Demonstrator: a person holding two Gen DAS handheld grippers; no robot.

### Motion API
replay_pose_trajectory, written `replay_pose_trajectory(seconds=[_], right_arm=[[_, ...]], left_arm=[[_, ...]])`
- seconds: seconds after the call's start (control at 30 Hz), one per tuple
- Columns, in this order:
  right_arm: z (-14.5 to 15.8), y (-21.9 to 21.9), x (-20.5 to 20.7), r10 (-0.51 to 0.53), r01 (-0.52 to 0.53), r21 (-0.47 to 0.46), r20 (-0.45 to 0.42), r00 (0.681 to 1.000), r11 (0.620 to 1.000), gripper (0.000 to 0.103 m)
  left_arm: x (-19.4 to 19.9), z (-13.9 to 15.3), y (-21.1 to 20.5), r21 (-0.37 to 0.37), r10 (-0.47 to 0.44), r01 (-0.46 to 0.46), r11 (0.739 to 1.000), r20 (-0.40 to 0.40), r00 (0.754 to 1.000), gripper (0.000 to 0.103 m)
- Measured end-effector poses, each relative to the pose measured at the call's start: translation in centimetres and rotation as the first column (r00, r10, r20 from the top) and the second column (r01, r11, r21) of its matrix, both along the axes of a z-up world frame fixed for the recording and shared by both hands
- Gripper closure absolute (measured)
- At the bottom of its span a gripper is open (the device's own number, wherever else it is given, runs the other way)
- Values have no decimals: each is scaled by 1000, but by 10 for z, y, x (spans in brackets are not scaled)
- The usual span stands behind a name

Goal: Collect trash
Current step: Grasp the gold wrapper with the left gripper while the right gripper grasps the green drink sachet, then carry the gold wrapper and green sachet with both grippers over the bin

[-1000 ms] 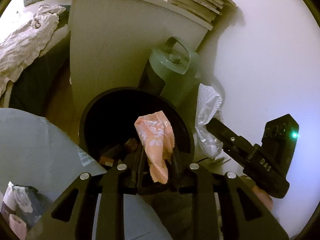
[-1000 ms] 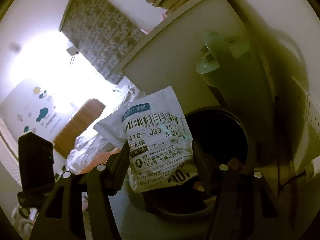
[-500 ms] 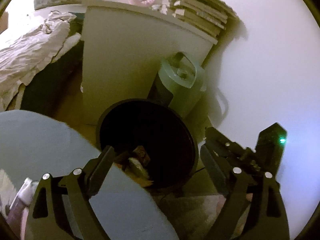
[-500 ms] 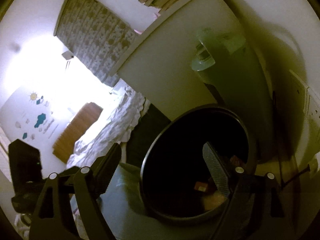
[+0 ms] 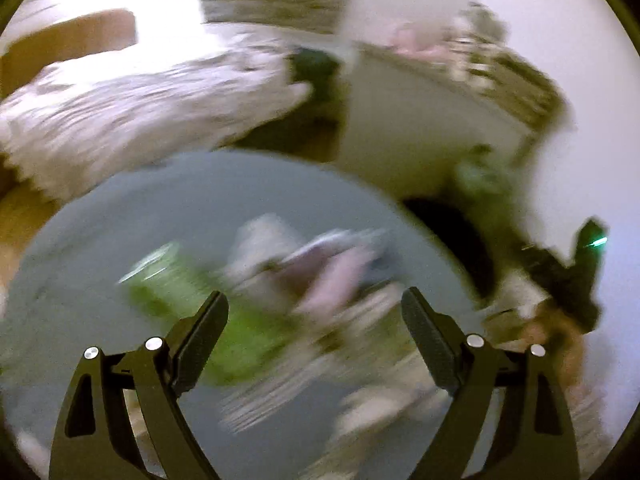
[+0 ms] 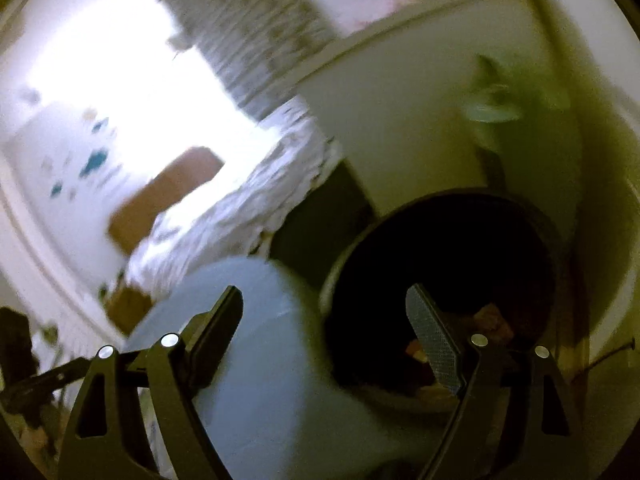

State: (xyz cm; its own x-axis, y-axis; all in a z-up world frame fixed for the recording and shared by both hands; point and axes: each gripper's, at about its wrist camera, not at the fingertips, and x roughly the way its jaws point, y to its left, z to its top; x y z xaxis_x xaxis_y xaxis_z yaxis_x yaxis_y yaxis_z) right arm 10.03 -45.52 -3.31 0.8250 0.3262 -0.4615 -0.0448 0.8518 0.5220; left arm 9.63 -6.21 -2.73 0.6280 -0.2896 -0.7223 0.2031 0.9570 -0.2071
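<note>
My left gripper [image 5: 314, 302] is open and holds nothing, hanging over a round grey-blue table [image 5: 100, 220]. On the table lies blurred litter: a green packet [image 5: 224, 320], a pink wrapper [image 5: 332, 276] and pale papers [image 5: 280, 392]. The black bin [image 5: 452, 232] shows at the table's right edge, with the other gripper [image 5: 560, 276] beyond it. In the right wrist view my right gripper [image 6: 324, 298] is open and empty, straddling the table edge [image 6: 260, 344] and the dark round bin [image 6: 448, 280], where scraps [image 6: 492, 320] lie at the bottom.
A pale cabinet [image 6: 400, 120] stands behind the bin, with a green lidded container [image 6: 492, 108] beside it against the wall. A bed with rumpled white bedding [image 5: 140, 108] lies to the left. A wooden headboard [image 5: 68, 44] is beyond it.
Both grippers let go of their trash, the pink wrapper and the white mailer bag, over the bin and opened wide. The left one then swung left over the table; the right drew back slightly.
</note>
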Motion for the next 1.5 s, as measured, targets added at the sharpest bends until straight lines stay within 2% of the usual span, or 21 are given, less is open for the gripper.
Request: replay_pose_trajectory(seconds=[0.07,0.17,0.27,0.3,0.33,0.37,0.4,0.47,0.57,0.67,0.77,0.83,0.93,1.0,1.07,1.17,1.23,1.3,1.4,1.47,1.5], right_arm=[[11,29,1,86,-86,-34,3,996,996,20],[39,94,4,269,-266,-129,4,963,955,20],[69,175,5,463,-454,-275,-34,886,848,20],[76,214,5,538,-529,-349,-82,839,773,20],[77,234,5,570,-564,-383,-111,814,731,20],[77,268,7,619,-624,-423,-169,767,657,20],[75,291,10,643,-662,-433,-215,735,611,20],[66,324,17,655,-709,-433,-296,695,556,20],[44,373,34,625,-756,-465,-434,649,461,23],[23,394,47,577,-778,-477,-525,626,410,28],[-1,408,59,509,-785,-499,-599,618,367,34],[-13,413,62,489,-794,-495,-626,607,353,39],[-14,415,64,510,-804,-466,-621,595,369,54],[-11,411,61,521,-802,-468,-611,597,370,71],[-5,404,60,560,-816,-412,-594,577,405,75],[25,378,53,634,-795,-345,-481,606,498,75],[49,348,44,674,-765,-287,-362,644,577,75],[71,309,37,671,-709,-235,-229,705,665,75],[87,246,32,567,-573,-169,-86,819,802,75],[87,192,22,421,-417,-148,-8,907,897,75],[84,172,21,368,-364,-133,11,930,922,75]], left_arm=[[-10,-11,28,48,68,-67,997,-27,997,16],[-23,-29,64,127,138,-129,983,-59,989,17],[-31,-42,79,189,143,-124,974,-90,986,32],[-32,-46,81,200,135,-112,973,-101,986,36],[-33,-49,82,205,129,-105,973,-108,986,38],[-33,-53,84,210,125,-98,973,-116,985,42],[-31,-57,85,212,123,-94,973,-128,984,45],[-30,-61,87,218,121,-94,971,-113,986,48],[-30,-63,93,252,123,-98,963,-85,989,61],[-30,-62,100,240,140,-118,964,-75,987,81],[-32,-62,119,137,147,-135,981,-82,986,85],[-34,-62,124,113,156,-147,983,-80,984,85],[-38,-60,129,80,166,-160,984,-76,983,85],[-40,-56,129,67,167,-162,985,-71,983,85],[-41,-49,127,51,164,-161,986,-59,985,85],[-41,-35,120,25,151,-150,988,-25,988,85],[-38,-22,109,4,128,-128,992,2,992,85],[-34,-7,93,-7,96,-96,995,35,995,85],[-23,13,62,-30,31,-29,999,75,997,85],[-15,22,38,-41,-14,18,999,93,996,85],[-9,28,22,-51,-46,51,997,101,994,85]])
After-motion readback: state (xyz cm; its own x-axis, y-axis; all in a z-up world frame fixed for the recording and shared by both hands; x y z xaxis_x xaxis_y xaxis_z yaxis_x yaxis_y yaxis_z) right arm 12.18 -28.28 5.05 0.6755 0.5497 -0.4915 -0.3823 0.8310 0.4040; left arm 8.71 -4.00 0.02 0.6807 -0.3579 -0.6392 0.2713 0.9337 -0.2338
